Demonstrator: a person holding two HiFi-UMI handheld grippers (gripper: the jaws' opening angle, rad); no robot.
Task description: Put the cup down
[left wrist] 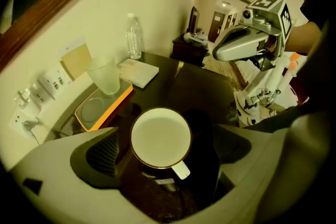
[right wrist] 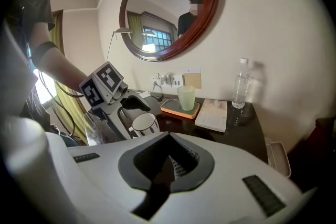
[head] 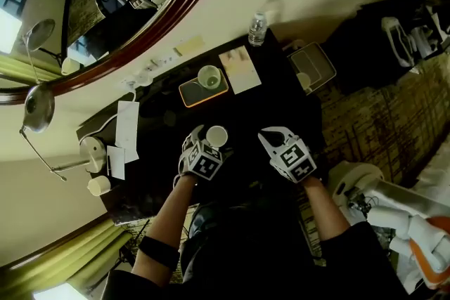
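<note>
Two tongs hung over the dark table (head: 264, 112). The left gripper (head: 204, 140) had its jaws wide apart around the white cup (left wrist: 160, 139), which stood upright and apparently free. Withdrawing straight back would best spare its handle. At the cup's three o'clock, the right gripper (head: 274, 135) was closed and empty. An orange tray (head: 188, 96) lay at twelve, a bottle (head: 257, 29) at one.

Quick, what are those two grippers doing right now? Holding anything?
Left gripper: open, with the white cup between its jaws but not gripped.
Right gripper: closed, holding nothing.
</note>
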